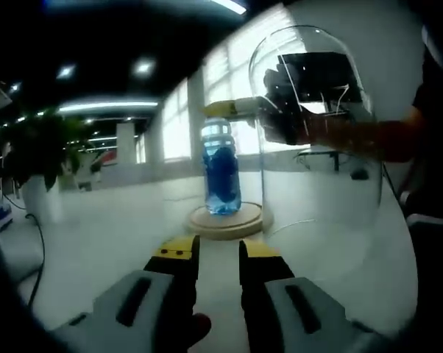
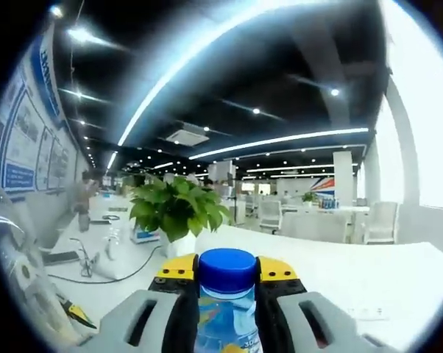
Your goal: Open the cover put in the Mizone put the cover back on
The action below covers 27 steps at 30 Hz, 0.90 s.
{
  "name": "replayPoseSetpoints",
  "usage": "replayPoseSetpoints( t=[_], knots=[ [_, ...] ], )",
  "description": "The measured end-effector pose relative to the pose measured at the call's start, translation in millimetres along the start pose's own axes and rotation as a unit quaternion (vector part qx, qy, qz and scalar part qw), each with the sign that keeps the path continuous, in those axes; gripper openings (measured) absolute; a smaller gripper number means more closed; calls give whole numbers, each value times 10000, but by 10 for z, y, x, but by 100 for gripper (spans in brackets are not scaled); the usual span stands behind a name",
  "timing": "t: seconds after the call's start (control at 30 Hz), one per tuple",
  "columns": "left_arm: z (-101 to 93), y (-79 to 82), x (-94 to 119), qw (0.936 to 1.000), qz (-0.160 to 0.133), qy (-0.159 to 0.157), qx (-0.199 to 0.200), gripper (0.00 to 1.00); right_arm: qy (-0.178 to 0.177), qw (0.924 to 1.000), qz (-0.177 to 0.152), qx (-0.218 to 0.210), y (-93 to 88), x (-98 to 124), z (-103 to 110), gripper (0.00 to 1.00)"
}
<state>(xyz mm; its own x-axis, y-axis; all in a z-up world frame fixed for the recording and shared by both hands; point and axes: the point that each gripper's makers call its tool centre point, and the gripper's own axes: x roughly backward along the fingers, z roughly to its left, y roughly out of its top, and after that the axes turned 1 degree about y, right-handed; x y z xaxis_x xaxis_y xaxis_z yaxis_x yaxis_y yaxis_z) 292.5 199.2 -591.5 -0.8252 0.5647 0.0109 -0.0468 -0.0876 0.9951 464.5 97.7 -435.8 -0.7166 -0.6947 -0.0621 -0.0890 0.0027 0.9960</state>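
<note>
With the glass cover raised clear beside the left tongs — whether these grip it cannot be told — the Mizone bottle, clamped in the right tongs, should be centred upright on the wooden base before release.

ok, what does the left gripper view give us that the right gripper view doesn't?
Left gripper view: wooden base under the bottle, glass cover raised off to the side, right gripper at the bottle's top.
Right gripper view: blue cap close up between that gripper's jaws, wall posters, chairs.
Both: bottle, plant, white table.
</note>
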Motion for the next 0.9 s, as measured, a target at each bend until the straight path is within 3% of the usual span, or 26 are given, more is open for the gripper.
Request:
replayPoseSetpoints(
  t=[0.13,0.3,0.47,0.9],
  knots=[
    [6,-3,-5,10000,5,6,38,16,32,9999,-110,0,3,-3,-39,22],
    [3,-4,-7,10000,8,10,20,16,185,9990,-159,-366,-15,-16,-31,22],
    [5,-2,-8,10000,12,15,46,16,189,9994,-195,-193,-14,-15,-18,22],
    [1,-19,-12,10000,43,2,5,16,145,9994,-239,-212,-22,0,-15,23]
  ],
)
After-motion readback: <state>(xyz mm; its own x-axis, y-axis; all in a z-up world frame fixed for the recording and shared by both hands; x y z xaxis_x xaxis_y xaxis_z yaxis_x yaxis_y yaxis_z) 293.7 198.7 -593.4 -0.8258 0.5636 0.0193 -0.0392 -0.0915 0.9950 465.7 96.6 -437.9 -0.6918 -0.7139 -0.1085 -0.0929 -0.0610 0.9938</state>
